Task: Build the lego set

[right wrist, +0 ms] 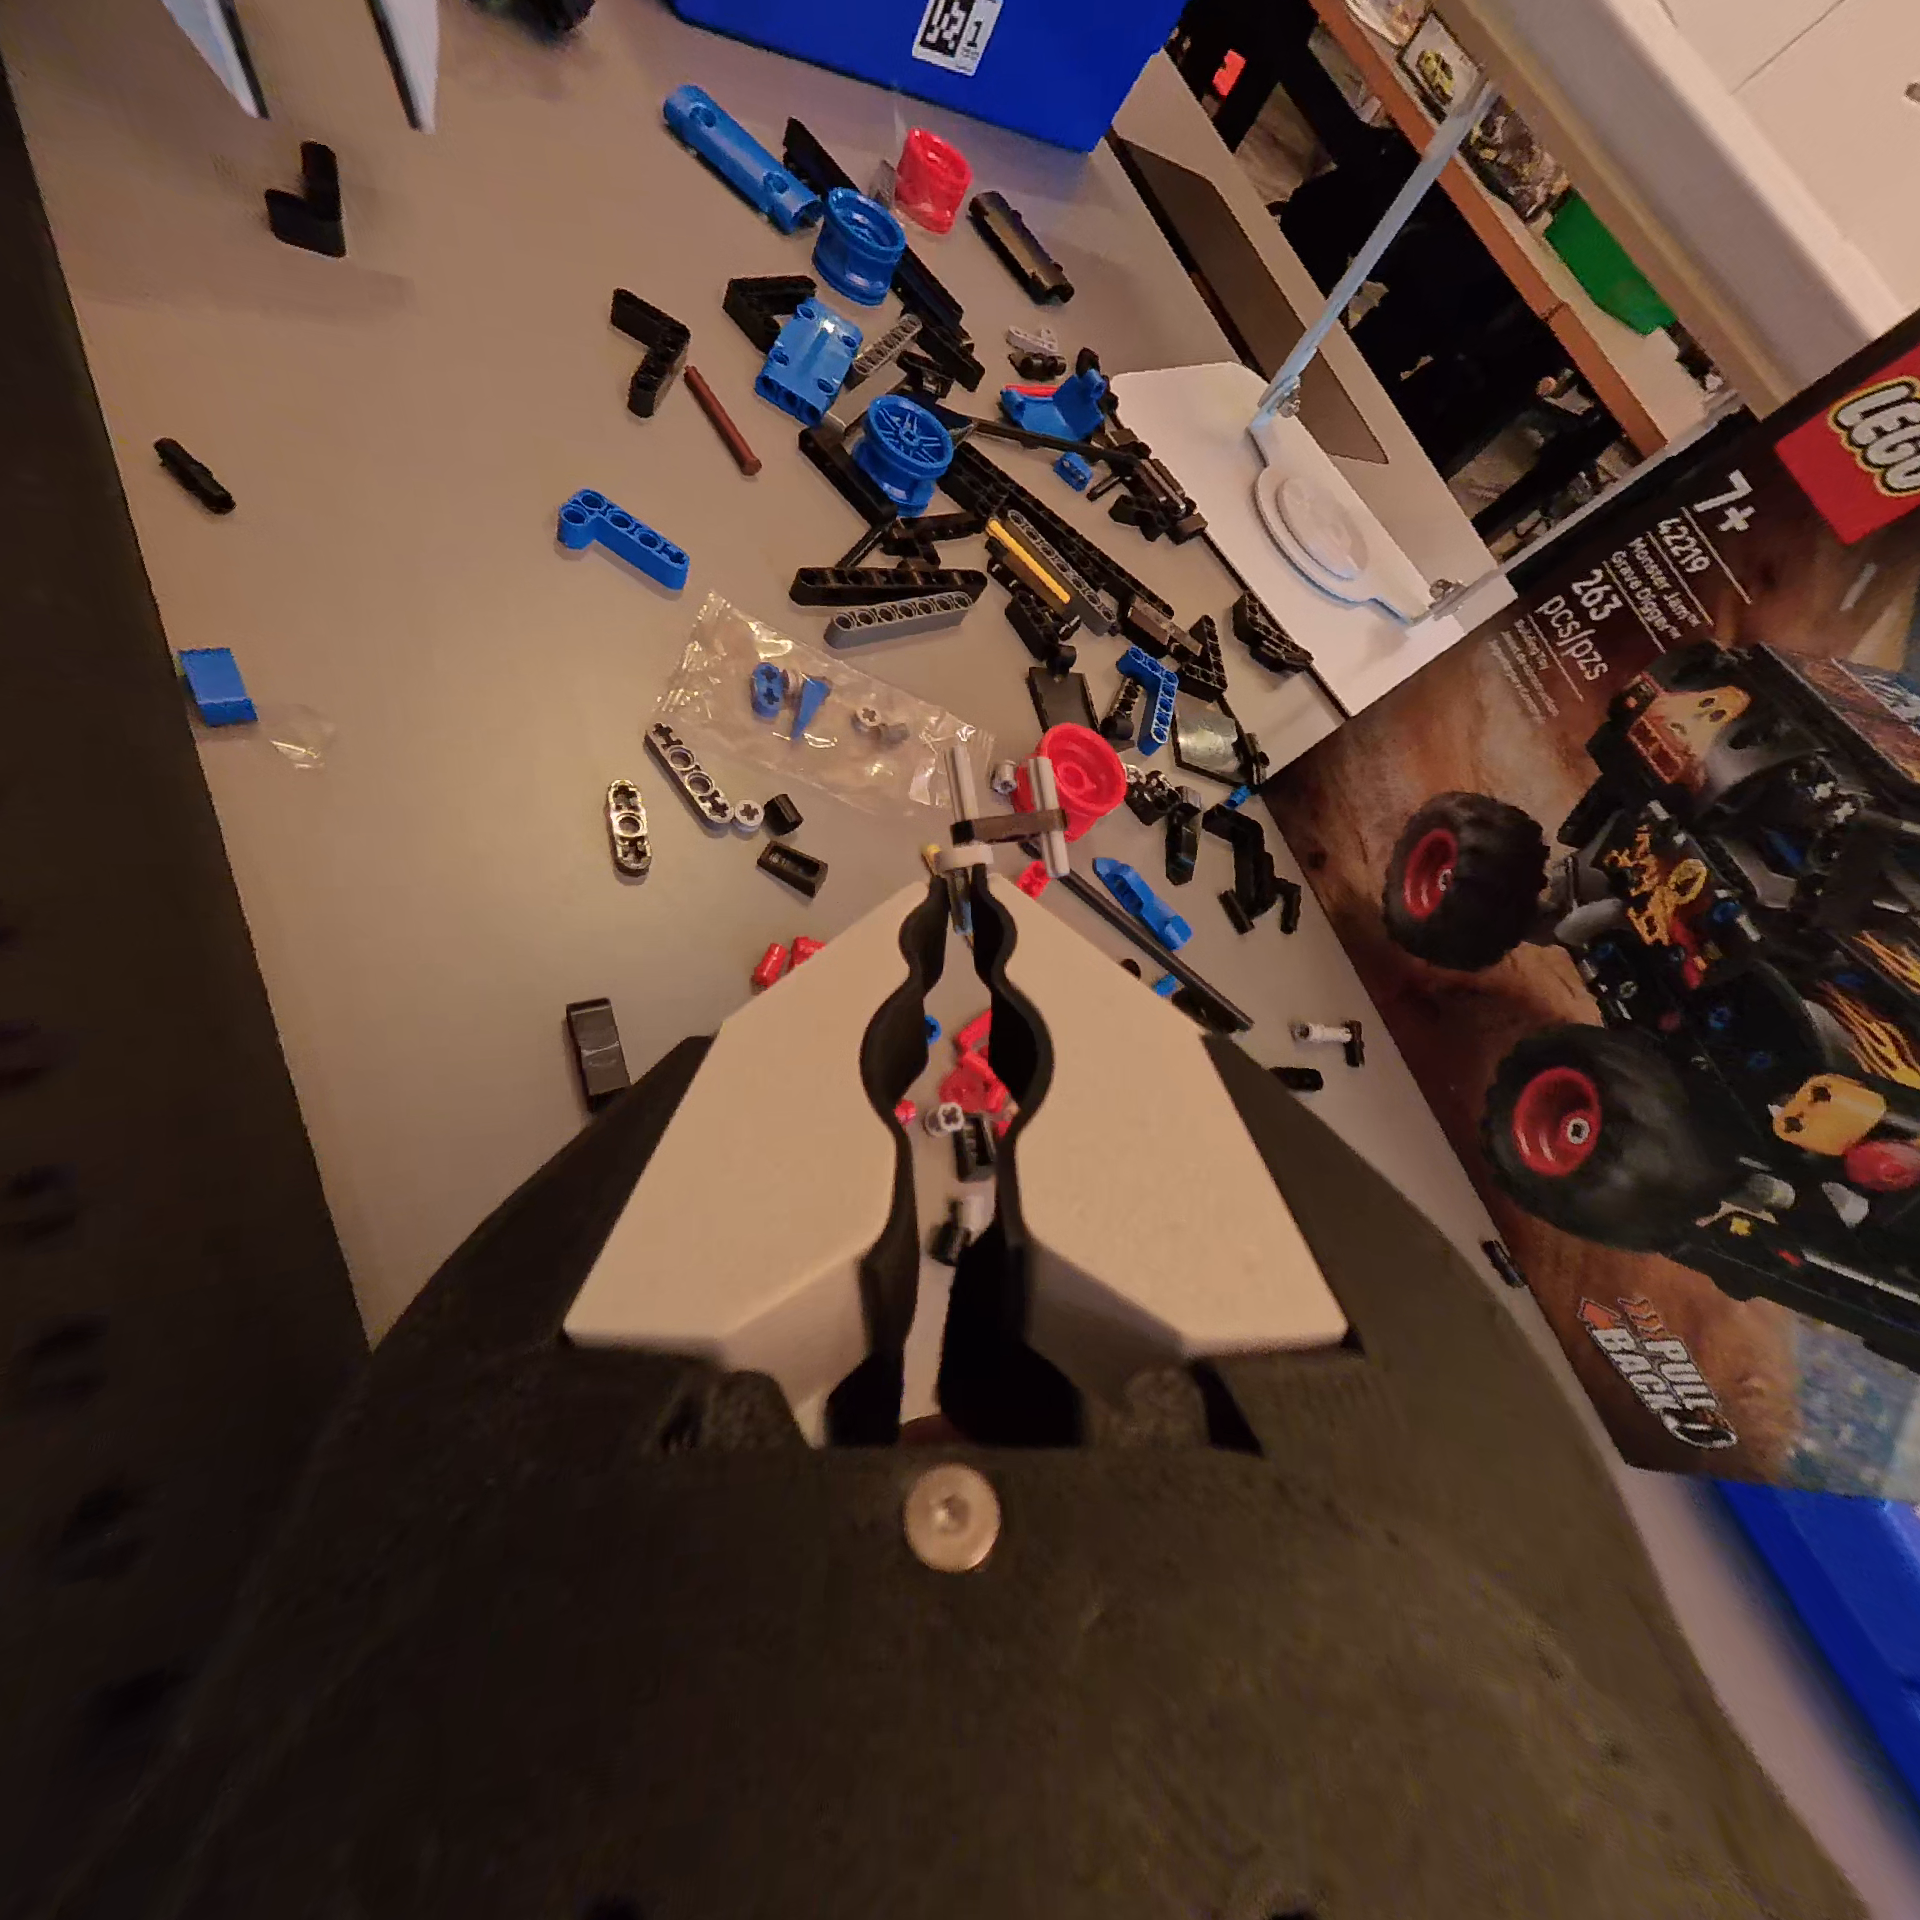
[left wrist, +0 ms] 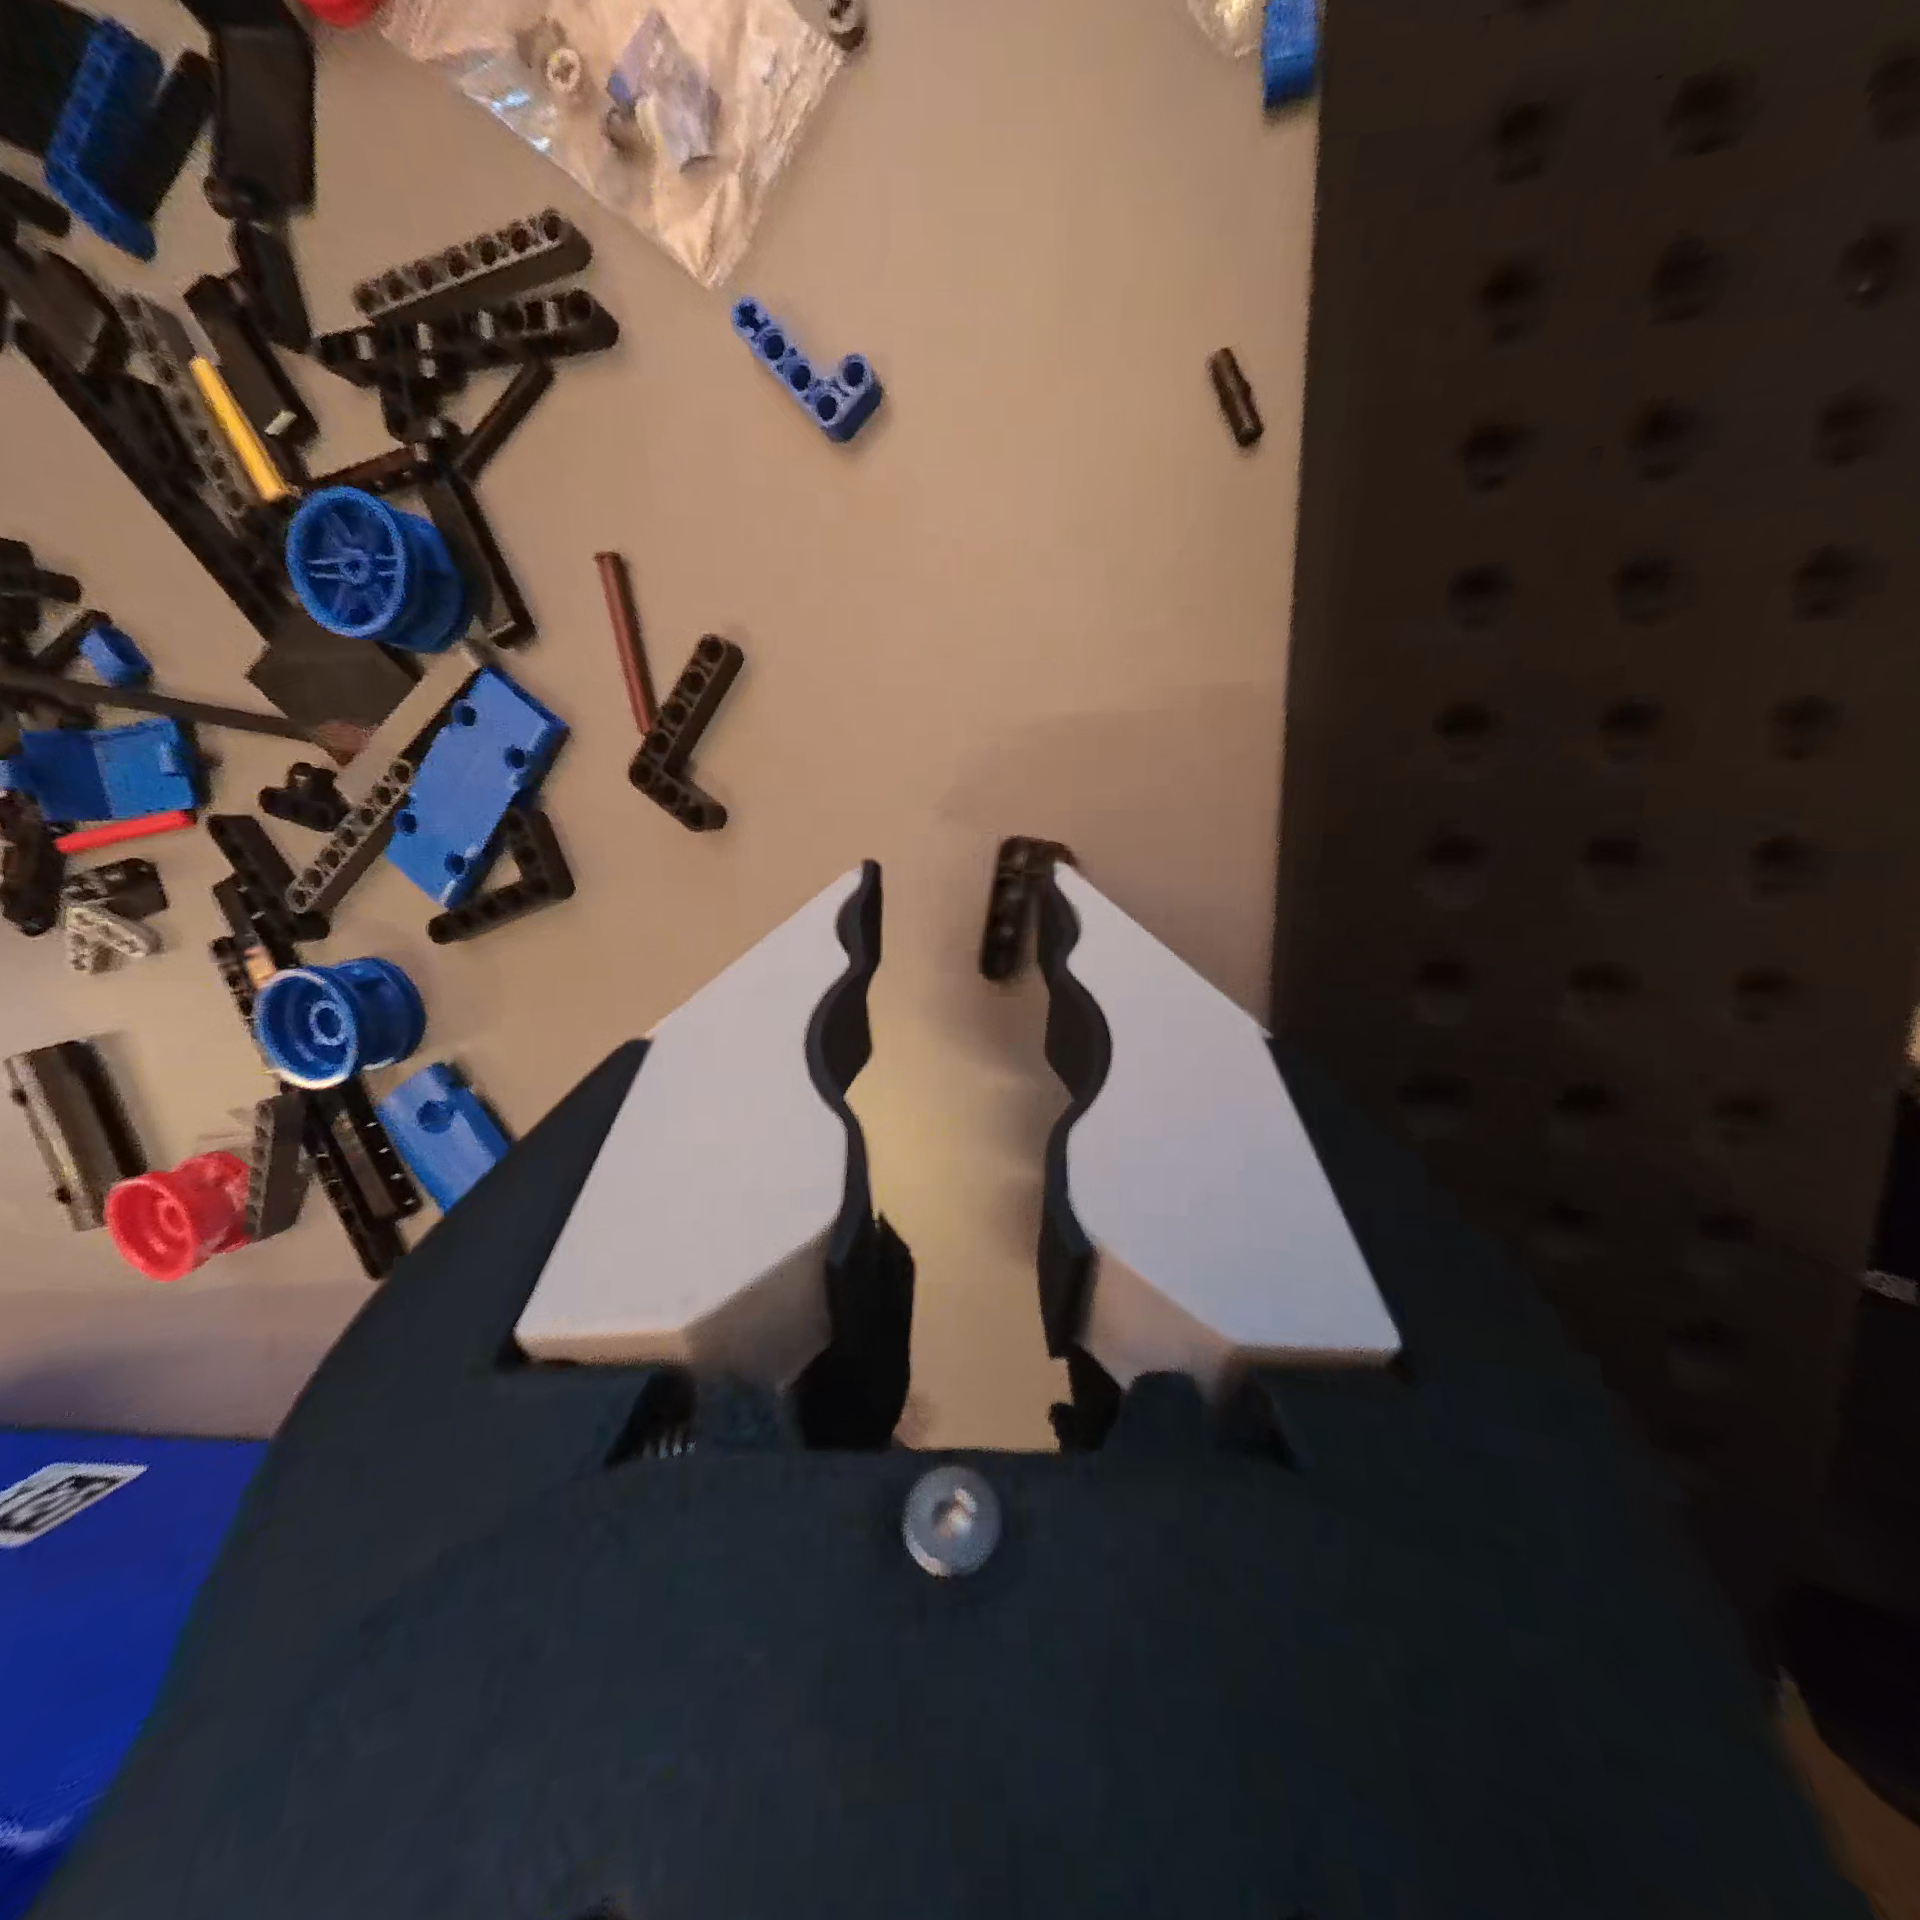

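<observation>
Right gripper (right wrist: 961, 896) pinched on a small grey-and-black pin assembly (right wrist: 1003, 821) at its tips. Left gripper (left wrist: 961, 883) spread, empty, a black beam (left wrist: 1010, 906) against its right fingertip. Beyond: loose lego parts (right wrist: 914, 457) scattered on the grey table (right wrist: 436, 436); set box (right wrist: 1621, 935) right.

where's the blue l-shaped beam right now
The blue L-shaped beam lies alone on the table, between the clear parts bag and the black L beam in the left wrist view.
</observation>
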The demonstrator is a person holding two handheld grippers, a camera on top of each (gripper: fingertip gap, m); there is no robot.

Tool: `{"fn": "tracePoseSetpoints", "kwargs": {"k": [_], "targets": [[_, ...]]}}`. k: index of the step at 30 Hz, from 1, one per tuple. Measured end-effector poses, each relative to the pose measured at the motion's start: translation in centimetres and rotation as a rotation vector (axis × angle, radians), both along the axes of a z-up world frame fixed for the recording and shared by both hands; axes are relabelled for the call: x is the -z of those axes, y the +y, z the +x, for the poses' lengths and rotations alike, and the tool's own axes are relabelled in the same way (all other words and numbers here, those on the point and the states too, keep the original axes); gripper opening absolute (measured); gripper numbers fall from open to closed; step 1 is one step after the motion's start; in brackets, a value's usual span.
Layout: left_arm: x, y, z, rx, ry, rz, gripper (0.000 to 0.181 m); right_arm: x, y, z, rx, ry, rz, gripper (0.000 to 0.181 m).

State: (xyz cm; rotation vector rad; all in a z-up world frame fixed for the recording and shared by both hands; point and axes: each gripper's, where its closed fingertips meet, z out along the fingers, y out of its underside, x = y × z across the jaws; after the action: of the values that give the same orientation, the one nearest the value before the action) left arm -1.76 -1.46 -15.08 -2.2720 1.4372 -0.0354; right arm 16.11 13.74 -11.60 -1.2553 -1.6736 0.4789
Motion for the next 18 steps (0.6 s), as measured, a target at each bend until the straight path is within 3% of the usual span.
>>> {"fn": "tracePoseSetpoints", "kwargs": {"k": [8,18], "targets": [[-0.8,4.2,-1.1,-0.077,0.005,0.135,0.035,-0.3,1.5,2.0,0.096,0.002,0.005,0.004],[-0.2,4.3,3.8,0.085,-0.064,0.085,0.036,-1.7,3.3,6.7,0.204,0.001,0.008,0.003]]}}
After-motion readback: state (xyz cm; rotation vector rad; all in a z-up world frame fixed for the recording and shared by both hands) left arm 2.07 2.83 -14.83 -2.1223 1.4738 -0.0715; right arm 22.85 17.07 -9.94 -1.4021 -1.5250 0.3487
